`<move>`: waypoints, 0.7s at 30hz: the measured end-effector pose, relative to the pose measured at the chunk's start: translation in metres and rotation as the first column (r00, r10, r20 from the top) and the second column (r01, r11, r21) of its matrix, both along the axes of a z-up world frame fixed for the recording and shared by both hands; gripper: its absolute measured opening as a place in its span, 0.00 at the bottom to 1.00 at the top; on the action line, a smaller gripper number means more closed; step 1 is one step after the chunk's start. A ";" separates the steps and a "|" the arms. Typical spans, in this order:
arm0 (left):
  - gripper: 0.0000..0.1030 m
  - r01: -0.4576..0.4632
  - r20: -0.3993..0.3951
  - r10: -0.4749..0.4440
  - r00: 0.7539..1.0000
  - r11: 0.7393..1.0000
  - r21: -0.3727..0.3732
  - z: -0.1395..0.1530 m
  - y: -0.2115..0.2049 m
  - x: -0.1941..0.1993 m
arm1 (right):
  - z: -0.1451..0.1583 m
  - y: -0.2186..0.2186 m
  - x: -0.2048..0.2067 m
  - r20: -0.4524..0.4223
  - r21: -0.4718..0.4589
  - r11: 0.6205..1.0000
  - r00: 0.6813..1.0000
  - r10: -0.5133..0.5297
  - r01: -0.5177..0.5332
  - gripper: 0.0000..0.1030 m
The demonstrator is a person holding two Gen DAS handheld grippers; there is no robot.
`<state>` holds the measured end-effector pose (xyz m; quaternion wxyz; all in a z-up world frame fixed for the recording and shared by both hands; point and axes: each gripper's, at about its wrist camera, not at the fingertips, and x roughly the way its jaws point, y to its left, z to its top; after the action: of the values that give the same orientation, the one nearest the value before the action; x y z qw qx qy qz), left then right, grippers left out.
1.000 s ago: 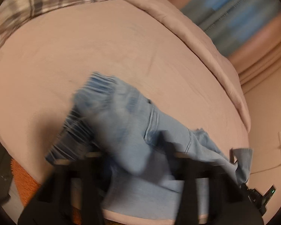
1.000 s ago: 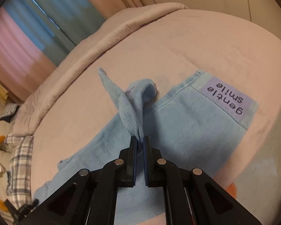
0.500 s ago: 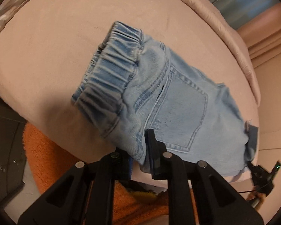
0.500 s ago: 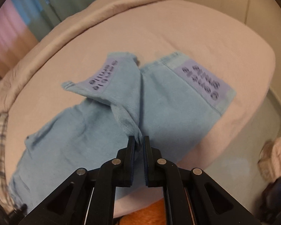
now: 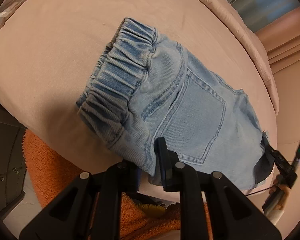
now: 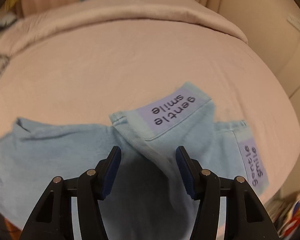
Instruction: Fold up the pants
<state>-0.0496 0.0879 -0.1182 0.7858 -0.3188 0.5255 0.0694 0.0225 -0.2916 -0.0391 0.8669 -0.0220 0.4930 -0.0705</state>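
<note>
Light blue denim pants [image 5: 190, 104] lie folded lengthwise on the bed, elastic waistband [image 5: 120, 70] at the upper left and a back pocket facing up. My left gripper [image 5: 150, 164] is shut on the waist corner nearest me, and the fabric hides one finger. In the right wrist view the pants' legs [image 6: 50, 150] spread across the sheet. One hem with a lilac "gentle smile" label [image 6: 168, 110] lies over the other leg, whose own label [image 6: 255, 166] is at the right. My right gripper [image 6: 149, 160] hangs open just above the legs, holding nothing.
The bed has a pinkish sheet [image 5: 60, 40] and a rolled duvet [image 6: 110, 12] along its far side. An orange fluffy rug [image 5: 48, 160] and a dark drawer unit [image 5: 4, 160] sit below the bed's near edge. A plaid pillow [image 5: 2, 20] is at the top left.
My right gripper has opened and let go of the leg hem, which now lies folded over the other leg. The waist end has come down flat, still in my left gripper.
</note>
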 end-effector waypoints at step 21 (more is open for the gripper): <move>0.15 0.020 -0.030 -0.021 0.999 0.999 -0.044 0.000 0.009 0.001 | -0.044 -0.196 -0.120 -0.006 0.506 0.673 0.782 -0.623 0.540 0.03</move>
<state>-0.0485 0.0969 -0.1183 0.7710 -0.3294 0.5422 0.0547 -0.0974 -0.4877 -0.0829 0.8137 0.3584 0.4012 -0.2203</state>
